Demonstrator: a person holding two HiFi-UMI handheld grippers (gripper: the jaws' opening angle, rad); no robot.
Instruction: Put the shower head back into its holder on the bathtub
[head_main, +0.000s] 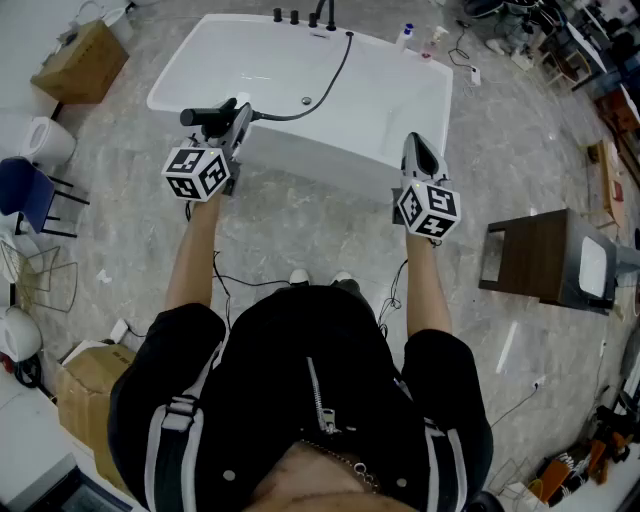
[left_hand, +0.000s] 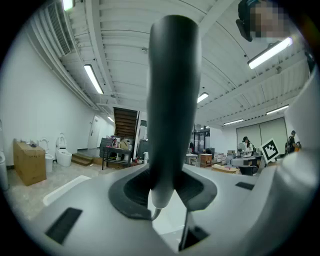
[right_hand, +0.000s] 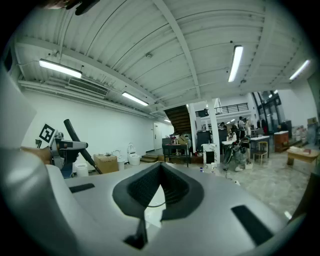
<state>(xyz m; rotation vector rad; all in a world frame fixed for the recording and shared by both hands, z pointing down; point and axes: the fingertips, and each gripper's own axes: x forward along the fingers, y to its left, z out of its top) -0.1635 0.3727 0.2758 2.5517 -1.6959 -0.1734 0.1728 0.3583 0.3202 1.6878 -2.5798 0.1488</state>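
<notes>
Left gripper (head_main: 238, 118): the jaws are closed partway on the black shower head (left_hand: 172, 100), which is clamped crosswise between the pads.
Shower head: held above the near left rim of the white bathtub (head_main: 420, 90), well apart from the fittings (head_main: 300, 17) on the far rim.
Hose (head_main: 335, 75): draped from the shower head across the tub to the far rim.
Right gripper (head_main: 418, 150): the jaws are pressed together and nothing is held; it is seen by the tub's near right side.

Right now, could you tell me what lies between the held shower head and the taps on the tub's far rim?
In the head view, the black hose crosses the bathtub's otherwise bare white basin between shower head and taps.
</notes>
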